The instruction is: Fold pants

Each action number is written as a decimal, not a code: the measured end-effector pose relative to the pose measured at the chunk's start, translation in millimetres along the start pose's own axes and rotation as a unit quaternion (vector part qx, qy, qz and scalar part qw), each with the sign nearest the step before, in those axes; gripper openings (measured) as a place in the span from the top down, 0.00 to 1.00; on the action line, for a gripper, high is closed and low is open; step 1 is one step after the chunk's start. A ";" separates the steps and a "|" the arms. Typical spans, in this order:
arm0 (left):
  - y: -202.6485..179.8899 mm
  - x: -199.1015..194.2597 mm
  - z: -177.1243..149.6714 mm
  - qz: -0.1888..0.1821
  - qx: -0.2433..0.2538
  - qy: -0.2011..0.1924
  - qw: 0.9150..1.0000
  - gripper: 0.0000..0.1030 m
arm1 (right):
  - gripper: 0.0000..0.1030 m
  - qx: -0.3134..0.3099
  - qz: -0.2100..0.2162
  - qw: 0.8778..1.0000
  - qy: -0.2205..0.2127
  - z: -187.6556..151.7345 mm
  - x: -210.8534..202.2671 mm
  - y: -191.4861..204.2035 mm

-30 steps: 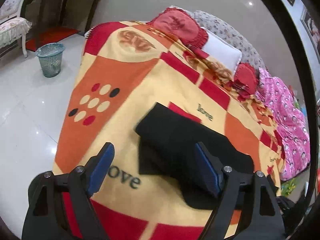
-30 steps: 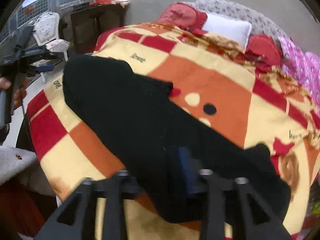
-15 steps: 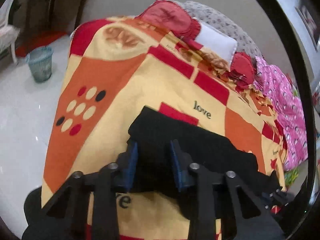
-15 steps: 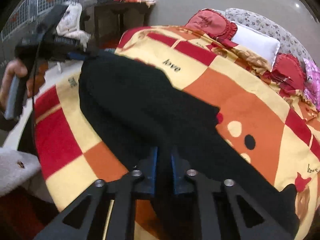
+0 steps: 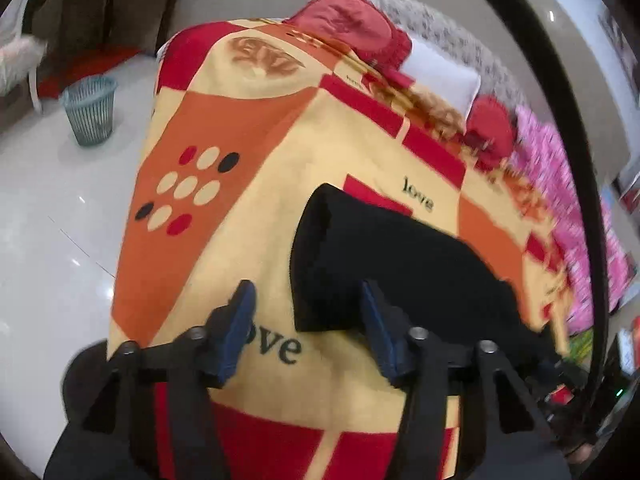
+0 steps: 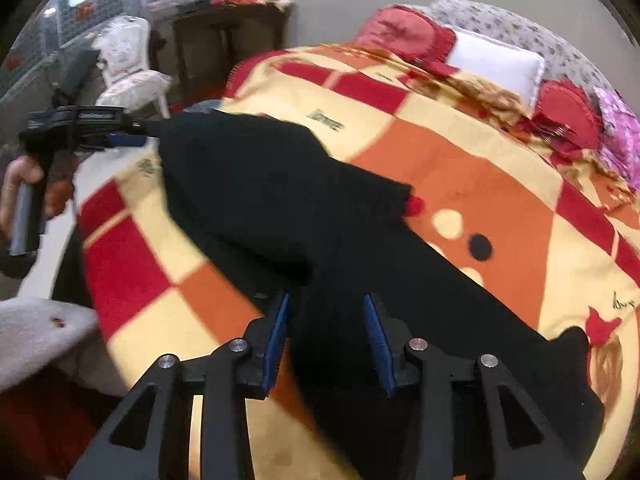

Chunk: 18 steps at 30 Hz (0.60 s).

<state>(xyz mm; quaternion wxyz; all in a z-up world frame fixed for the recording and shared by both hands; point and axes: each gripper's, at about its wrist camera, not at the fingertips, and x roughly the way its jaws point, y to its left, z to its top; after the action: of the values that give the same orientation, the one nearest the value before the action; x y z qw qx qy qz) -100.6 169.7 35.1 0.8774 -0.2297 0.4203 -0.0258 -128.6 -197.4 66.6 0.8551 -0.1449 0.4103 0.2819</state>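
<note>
Being counted: one pair of black pants (image 5: 392, 264), one patterned blanket (image 5: 248, 128), two red cushions (image 5: 352, 24), one white pillow (image 5: 440, 76), one bin (image 5: 90, 110), one chair (image 6: 128, 76).

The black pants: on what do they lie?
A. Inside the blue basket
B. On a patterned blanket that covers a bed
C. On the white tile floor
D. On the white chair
B: the pants lie spread on the red, orange and yellow blanket, near its front edge; the basket stands apart on the floor.
</note>
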 end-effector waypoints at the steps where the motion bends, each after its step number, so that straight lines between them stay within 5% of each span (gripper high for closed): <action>1: 3.5 -2.9 -1.0 -0.005 -0.005 -0.002 1.000 0.37 | 0.49 -0.006 0.010 1.000 -0.012 2.7 -4.8 5.6; 3: 5.8 -5.6 -2.5 -0.003 -0.009 -0.015 1.000 0.19 | 0.27 -0.015 0.032 0.999 -0.037 9.5 -9.3 18.8; 7: 3.3 8.5 -5.6 -0.009 -0.020 0.003 1.000 0.18 | 0.26 -0.013 0.045 0.998 -0.038 16.6 0.4 31.8; 10: -2.6 19.6 -6.8 -0.021 -0.019 0.014 1.000 0.18 | 0.28 0.048 0.054 0.996 -0.044 2.5 -7.0 9.9; 12: -9.0 20.1 -4.8 -0.018 -0.009 0.015 1.000 0.18 | 0.28 0.098 0.021 0.994 -0.042 -16.9 -25.3 -15.3; 14: -11.7 7.5 -0.7 0.002 -0.007 -0.024 1.000 0.18 | 0.27 0.130 -0.019 0.990 -0.049 -35.2 -48.0 -37.4; 18: -16.2 -14.1 5.6 0.025 0.001 -0.080 0.996 0.18 | 0.27 0.217 -0.114 0.968 -0.059 -74.2 -89.6 -96.8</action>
<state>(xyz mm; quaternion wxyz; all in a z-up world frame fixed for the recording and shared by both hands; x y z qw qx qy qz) -103.1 160.7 55.3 0.9088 -0.2200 0.3542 0.0142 -161.7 -342.8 92.3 0.9152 0.0156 0.3914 0.0944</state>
